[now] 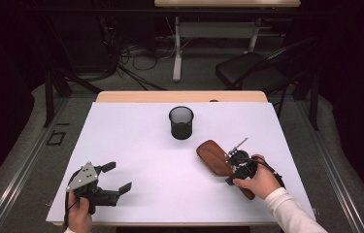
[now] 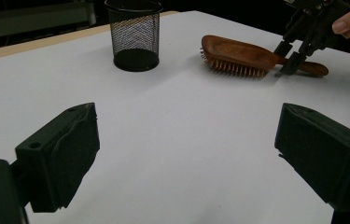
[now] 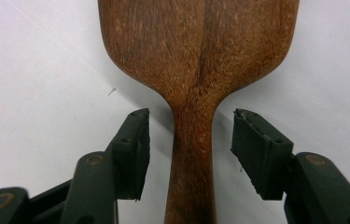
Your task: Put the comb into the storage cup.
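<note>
High view, looking down on a white tabletop [image 1: 136, 145]. A wooden hairbrush [image 1: 213, 156] lies at right of centre, its oval head pointing up and left, its handle running down and right beneath the person's right hand [image 1: 259, 182]. That hand, in a white sleeve [image 1: 291, 213], holds the right tongs [image 1: 233, 167] over the point where the handle joins the head.

Right gripper view, looking straight down along those tongs [image 3: 190, 151]: the narrow neck of the hairbrush [image 3: 196, 56] lies between the two black jaws. A strip of white tabletop [image 3: 37, 70] shows on each side between jaw and wood, so the pads are not pressing on the brush. The jaws stand partly open and nothing is gripped.

A black wire-mesh cup [image 1: 181, 122] stands upright near the middle of the tabletop, behind the hairbrush and apart from it.

At lower left the person's left hand [image 1: 80, 216] holds the left tongs [image 1: 114, 178], which carry a grey three-cornered plate [image 1: 82, 175] on top. Their jaws are spread wide, with bare tabletop between them. They are well apart from the hairbrush.

Left gripper view: the two wide-apart jaws of these tongs [image 2: 186, 154] rise from the bottom. Beyond them stand the mesh cup [image 2: 134, 35] and the hairbrush [image 2: 238, 53], bristles down on the tabletop [image 2: 186, 121], with the right tongs [image 2: 291, 58] straddling its handle.
</note>
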### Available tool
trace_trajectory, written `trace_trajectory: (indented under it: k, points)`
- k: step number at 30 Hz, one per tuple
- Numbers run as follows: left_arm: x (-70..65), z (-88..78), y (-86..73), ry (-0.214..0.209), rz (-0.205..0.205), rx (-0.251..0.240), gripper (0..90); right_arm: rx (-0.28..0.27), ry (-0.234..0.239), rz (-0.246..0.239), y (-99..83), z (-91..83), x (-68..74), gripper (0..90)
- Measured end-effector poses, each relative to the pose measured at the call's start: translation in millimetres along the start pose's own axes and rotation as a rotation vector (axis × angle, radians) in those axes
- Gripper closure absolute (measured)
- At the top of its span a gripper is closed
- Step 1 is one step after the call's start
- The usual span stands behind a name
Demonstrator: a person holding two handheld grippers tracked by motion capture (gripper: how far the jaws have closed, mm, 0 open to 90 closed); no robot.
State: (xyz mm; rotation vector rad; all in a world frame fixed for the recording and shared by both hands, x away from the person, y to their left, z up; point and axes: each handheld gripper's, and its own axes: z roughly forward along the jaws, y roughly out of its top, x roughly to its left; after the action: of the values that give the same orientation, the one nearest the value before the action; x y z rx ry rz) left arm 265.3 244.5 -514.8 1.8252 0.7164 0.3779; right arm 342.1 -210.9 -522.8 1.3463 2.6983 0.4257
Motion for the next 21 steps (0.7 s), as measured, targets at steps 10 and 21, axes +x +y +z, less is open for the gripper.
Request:
trace_trajectory:
  k: [10, 21]
  points:
    - [0.2, 0.5, -0.2, -0.002, -0.003, -0.001, 7.5, 0.006, -0.009, 0.004, 2.1, 3.0, -1.5, 52.2]
    - [0.7, 0.6, -0.3, -0.005, -0.003, 0.0, 7.8, -0.056, -0.033, -0.02, 2.6, 9.3, -0.6, 50.8]
